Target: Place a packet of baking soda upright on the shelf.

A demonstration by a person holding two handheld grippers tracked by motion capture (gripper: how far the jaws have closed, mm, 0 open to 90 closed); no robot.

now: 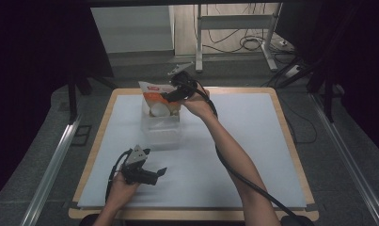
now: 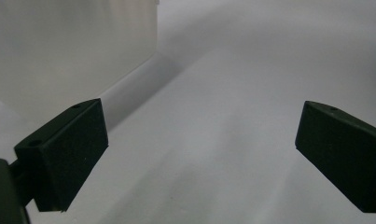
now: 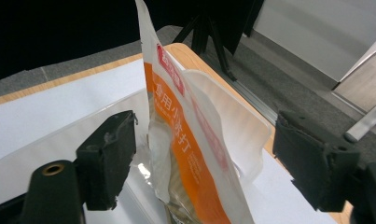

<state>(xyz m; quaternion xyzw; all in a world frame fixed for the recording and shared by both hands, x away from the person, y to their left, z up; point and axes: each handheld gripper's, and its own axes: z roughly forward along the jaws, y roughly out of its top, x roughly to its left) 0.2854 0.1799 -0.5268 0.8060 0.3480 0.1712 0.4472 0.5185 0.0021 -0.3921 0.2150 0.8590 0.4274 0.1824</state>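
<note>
hovering right gripper (image 3: 202, 154): jaws wide, either side of orange-and-white plastic pouch (image 3: 190, 135) in clear plastic bin (image 1: 161, 129)
left gripper (image 2: 199, 154): jaws wide, empty, over white table mat (image 1: 234, 155)

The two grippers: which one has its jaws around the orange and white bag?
The right gripper, held over the clear container at the table's far side; its open jaws flank the orange and white bag. The left gripper has nothing between its jaws.
</note>
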